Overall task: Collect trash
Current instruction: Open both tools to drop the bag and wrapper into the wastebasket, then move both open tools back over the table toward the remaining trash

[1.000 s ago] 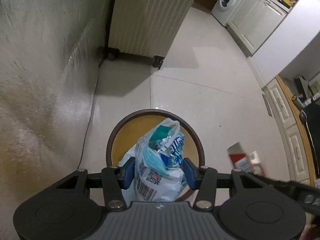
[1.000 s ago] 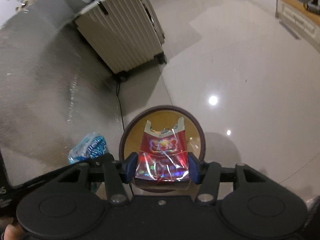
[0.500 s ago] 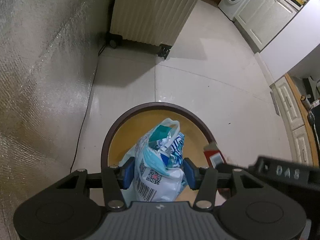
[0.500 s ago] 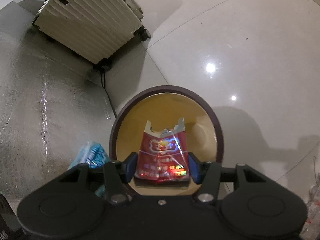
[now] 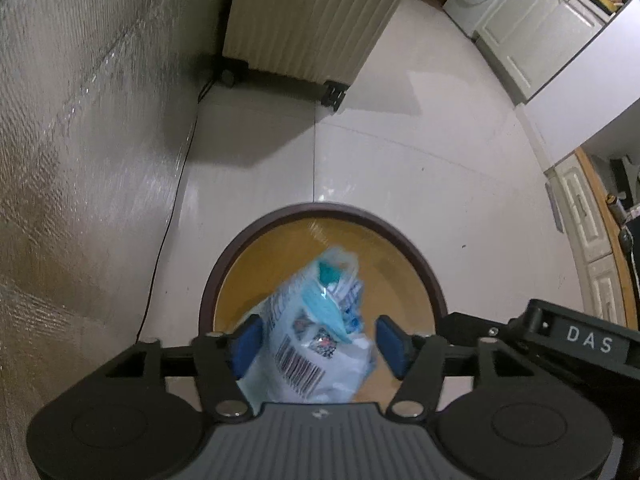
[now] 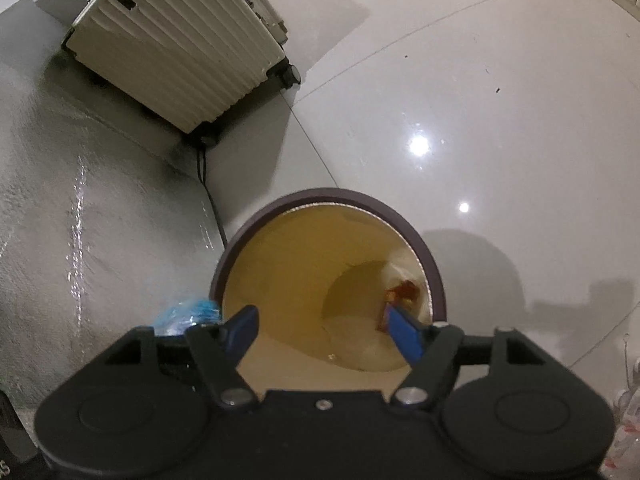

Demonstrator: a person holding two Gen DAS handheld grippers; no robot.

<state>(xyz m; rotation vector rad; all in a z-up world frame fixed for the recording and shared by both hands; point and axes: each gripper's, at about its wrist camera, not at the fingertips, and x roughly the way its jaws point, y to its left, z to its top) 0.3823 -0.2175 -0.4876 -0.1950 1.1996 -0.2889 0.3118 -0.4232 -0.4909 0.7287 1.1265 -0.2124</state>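
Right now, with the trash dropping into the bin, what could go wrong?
1. The crumpled blue-and-white wrapper sits between the left gripper jaws, which have just been opening; it looks near the bin's near rim, so it might snag or fall outside.
2. The right gripper, jaws just opened and empty, hangs close over the rim and might bump it.

We see the bin [image 5: 324,220] on the floor [image 5: 420,168] just ahead of both grippers, near the wall [image 5: 80,140] on its left, with a cable [image 5: 172,216] running along the floor between them. Behind the bin, the suitcase [image 5: 316,16] stands against that wall. The wrapper bag [image 5: 320,336] sits between the parted fingers of the left gripper [image 5: 320,340] over the bin's mouth, while a small packet [image 6: 402,294] lies inside the bin, beyond the right gripper [image 6: 324,332].
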